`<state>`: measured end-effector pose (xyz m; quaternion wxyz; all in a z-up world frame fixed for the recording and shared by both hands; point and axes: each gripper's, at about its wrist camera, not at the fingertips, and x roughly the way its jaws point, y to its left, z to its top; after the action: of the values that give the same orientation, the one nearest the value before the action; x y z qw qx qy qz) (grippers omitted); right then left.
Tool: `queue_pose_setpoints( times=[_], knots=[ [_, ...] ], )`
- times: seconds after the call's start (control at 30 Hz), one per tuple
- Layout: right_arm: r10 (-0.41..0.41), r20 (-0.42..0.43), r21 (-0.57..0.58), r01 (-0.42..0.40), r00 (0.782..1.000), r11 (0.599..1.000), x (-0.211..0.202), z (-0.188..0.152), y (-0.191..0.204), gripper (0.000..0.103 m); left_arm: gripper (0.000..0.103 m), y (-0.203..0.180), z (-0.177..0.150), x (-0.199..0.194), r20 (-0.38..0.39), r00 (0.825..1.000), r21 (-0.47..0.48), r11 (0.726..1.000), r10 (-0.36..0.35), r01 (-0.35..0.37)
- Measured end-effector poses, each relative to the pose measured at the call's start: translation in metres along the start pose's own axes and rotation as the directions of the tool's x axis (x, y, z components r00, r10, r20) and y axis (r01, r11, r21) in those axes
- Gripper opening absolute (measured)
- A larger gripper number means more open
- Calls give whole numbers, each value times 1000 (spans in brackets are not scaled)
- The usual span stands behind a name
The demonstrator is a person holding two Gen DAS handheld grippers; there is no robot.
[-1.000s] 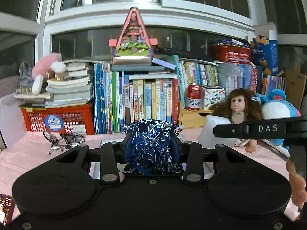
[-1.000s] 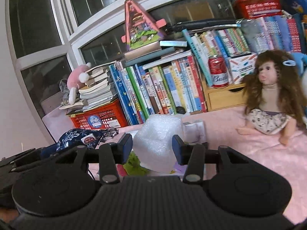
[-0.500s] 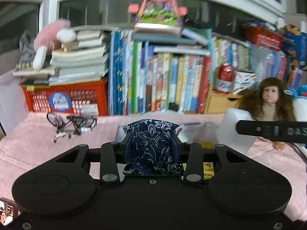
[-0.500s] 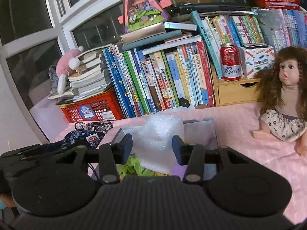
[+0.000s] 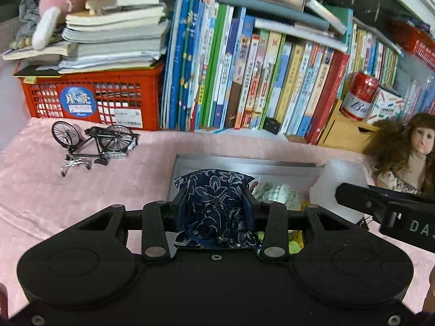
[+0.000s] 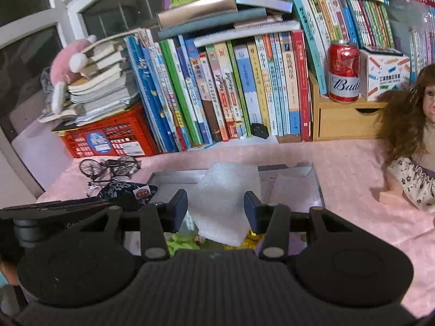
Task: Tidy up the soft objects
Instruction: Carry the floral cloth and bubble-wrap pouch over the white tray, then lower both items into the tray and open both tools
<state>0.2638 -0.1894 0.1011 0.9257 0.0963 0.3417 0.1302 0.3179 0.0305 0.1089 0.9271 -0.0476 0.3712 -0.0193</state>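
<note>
Left gripper [image 5: 214,206] clamping blue floral pouch [image 5: 214,201], right gripper [image 6: 216,207] clamping bubble wrap [image 6: 225,201], doll's face only left view.

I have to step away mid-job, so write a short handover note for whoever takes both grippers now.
Left gripper: shut on the blue pouch, over the tray's left end.
Right gripper: shut on the white foam, above the tray.
Done: both soft things picked up and carried to the tray, which already holds green and yellow bits.
Left: lower and release both into the tray. Doll untouched on the pink cloth.
</note>
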Motion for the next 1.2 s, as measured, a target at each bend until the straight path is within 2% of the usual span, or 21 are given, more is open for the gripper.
queue_pose_setpoints(
  times=[0.37,0.7,0.9,1.03,1.1,1.2],
  knots=[
    [-13,-104,36,17,995,999,44,-2,-1,50,38,1,-2,44,-88,996,-15,1000,18,-19],
    [8,-148,59,1,989,998,61,-7,-6,50,39,-2,-7,63,-147,989,4,1000,22,-21],
    [12,-167,60,-2,986,998,65,-11,-7,51,42,-1,-8,65,-150,989,-3,1000,15,-16],
    [20,-158,59,-11,987,998,62,-12,-6,58,54,-1,-6,58,-133,991,-1,1000,19,-19],
    [29,-151,69,-19,988,997,58,-12,-6,66,61,0,-4,51,-108,994,-7,1000,27,-28],
    [29,-133,60,-21,991,998,48,-9,-6,68,70,0,-1,37,-71,997,-4,999,42,-42]
  ],
)
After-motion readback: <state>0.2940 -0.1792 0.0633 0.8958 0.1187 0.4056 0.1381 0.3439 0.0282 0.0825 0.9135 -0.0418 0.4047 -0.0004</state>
